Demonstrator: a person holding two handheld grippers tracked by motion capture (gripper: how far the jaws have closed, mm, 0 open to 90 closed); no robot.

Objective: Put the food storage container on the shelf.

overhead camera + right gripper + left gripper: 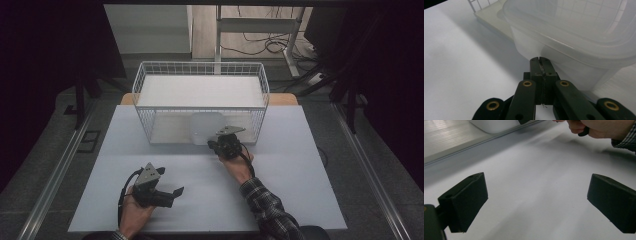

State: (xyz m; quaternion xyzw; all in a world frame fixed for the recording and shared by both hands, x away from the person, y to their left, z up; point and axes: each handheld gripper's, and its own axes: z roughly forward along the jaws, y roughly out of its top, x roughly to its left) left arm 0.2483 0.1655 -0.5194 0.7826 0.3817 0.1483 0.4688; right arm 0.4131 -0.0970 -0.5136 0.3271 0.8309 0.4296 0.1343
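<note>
My right gripper [541,60], jaws pressed together, meets the container [574,37] wall under its rim; left gripper [536,202] wide over bare table [536,170].

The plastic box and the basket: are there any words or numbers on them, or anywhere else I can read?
No text to read: the plastic box, the wire basket, the table and both grippers, left and right, are plain, with no words, labels, numbers or signs.

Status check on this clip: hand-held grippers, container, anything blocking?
Left hand-held gripper open, empty. Right hand-held gripper shut, tips at translucent container. Container stands against wire basket. Nothing in the way.
</note>
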